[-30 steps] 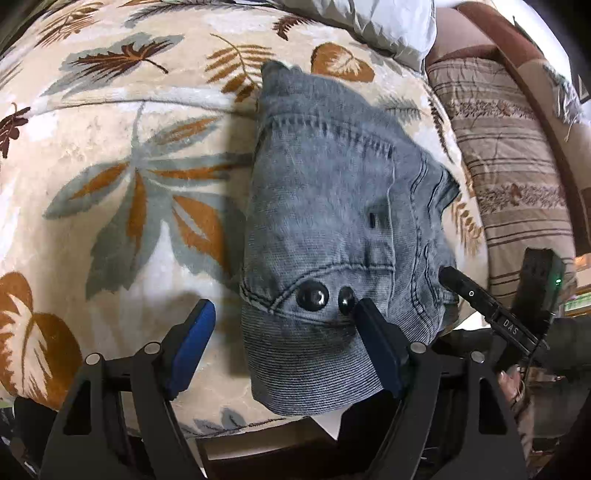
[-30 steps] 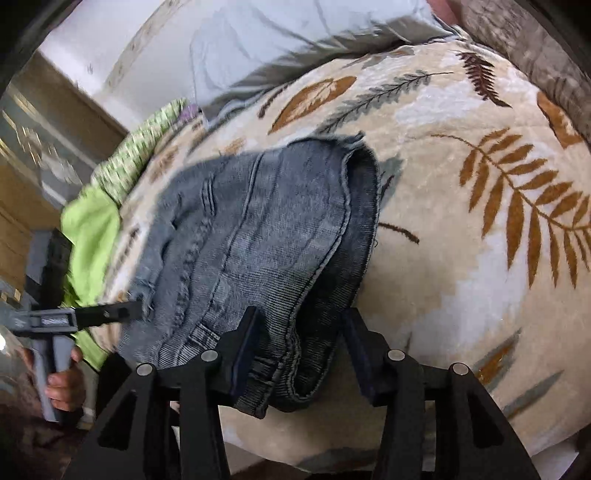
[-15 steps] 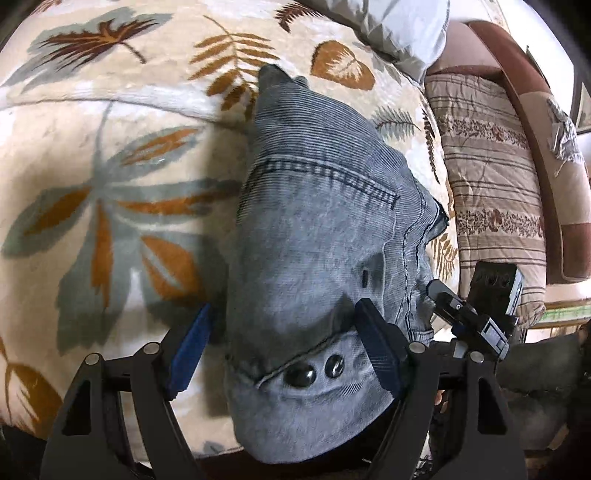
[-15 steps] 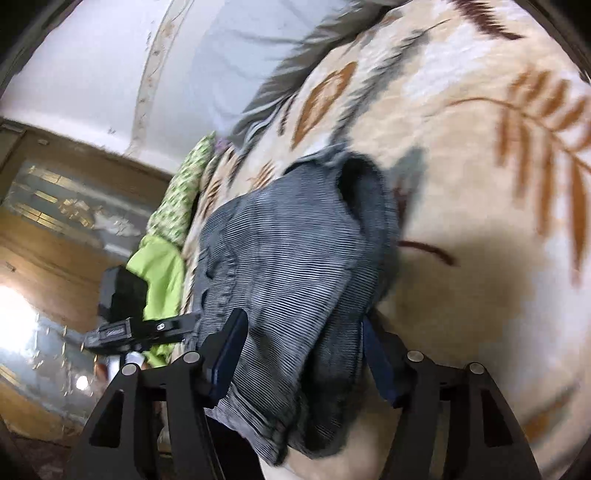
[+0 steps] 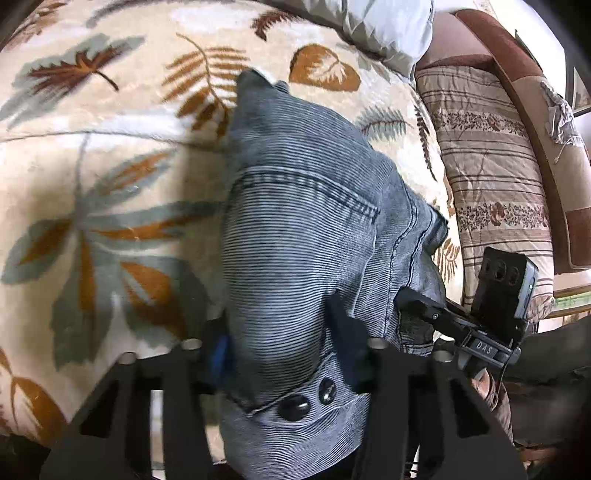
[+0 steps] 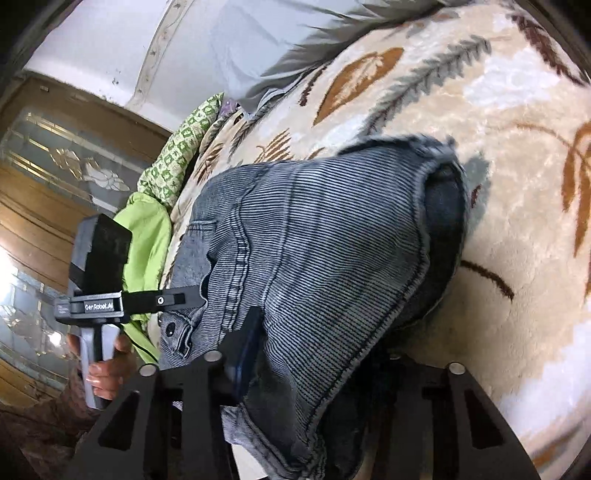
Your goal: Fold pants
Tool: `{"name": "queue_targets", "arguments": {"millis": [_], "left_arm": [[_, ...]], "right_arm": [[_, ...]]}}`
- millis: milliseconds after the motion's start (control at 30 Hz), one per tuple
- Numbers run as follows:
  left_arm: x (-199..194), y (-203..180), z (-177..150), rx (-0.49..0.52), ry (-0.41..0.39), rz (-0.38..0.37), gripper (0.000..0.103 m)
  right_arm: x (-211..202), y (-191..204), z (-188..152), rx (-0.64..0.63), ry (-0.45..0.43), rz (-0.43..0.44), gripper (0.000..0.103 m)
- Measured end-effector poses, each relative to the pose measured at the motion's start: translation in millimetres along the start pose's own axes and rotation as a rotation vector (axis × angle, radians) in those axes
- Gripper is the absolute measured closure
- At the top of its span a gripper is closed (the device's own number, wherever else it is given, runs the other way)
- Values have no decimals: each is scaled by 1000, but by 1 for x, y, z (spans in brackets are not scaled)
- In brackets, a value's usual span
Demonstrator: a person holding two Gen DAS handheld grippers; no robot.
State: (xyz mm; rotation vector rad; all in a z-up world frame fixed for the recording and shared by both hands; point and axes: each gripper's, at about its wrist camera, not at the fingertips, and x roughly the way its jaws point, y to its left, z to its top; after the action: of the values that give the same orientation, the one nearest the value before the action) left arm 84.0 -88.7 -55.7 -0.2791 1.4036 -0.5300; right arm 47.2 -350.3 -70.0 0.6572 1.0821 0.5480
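Grey-blue denim pants (image 5: 303, 229), folded into a short bundle, lie on a cream blanket with a leaf print (image 5: 110, 155). My left gripper (image 5: 280, 343) straddles the waistband end just above its two dark buttons. Its jaws are closing, and both pads press into the bunched cloth. In the right wrist view the same pants (image 6: 332, 229) drape over my right gripper (image 6: 317, 354), whose jaws are also closing on the near folded edge. Its left finger (image 6: 251, 332) touches the denim; the cloth hides its right finger. Each view shows the other gripper at the bundle's side.
A grey pillow (image 5: 388, 29) lies at the blanket's far end. A striped cushion (image 5: 491, 184) and a brown padded frame stand to the right. Green cloths (image 6: 147, 240) are piled at the left, before a wood and glass door (image 6: 44, 166).
Both pairs of jaws have narrowed onto the denim. The left gripper has moved in over the waistband. The right gripper has pushed forward and lower, with the cloth now draped over it.
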Motion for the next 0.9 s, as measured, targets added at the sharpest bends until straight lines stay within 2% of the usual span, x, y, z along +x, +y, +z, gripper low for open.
{"name": "queue_targets", "arguments": {"millis": [67, 267, 400, 533, 700, 900], "left_arm": [[-8, -5, -2, 18, -19, 7, 69], [-48, -17, 4, 78, -112, 45, 69], [-76, -18, 20, 96, -181, 57, 69], [-97, -14, 51, 114, -243, 111, 69], [-85, 9, 91, 78, -245, 183, 69], [-52, 43, 116, 28, -214, 239, 69]], "right_arm": [[-7, 8, -1, -19, -8, -6, 64], [-20, 44, 6, -87, -35, 6, 65], [-28, 66, 30, -119, -101, 30, 65], [-18, 92, 66, -179, -131, 15, 65], [17, 104, 109, -209, -118, -30, 64], [66, 90, 137, -198, -70, -80, 64]]}}
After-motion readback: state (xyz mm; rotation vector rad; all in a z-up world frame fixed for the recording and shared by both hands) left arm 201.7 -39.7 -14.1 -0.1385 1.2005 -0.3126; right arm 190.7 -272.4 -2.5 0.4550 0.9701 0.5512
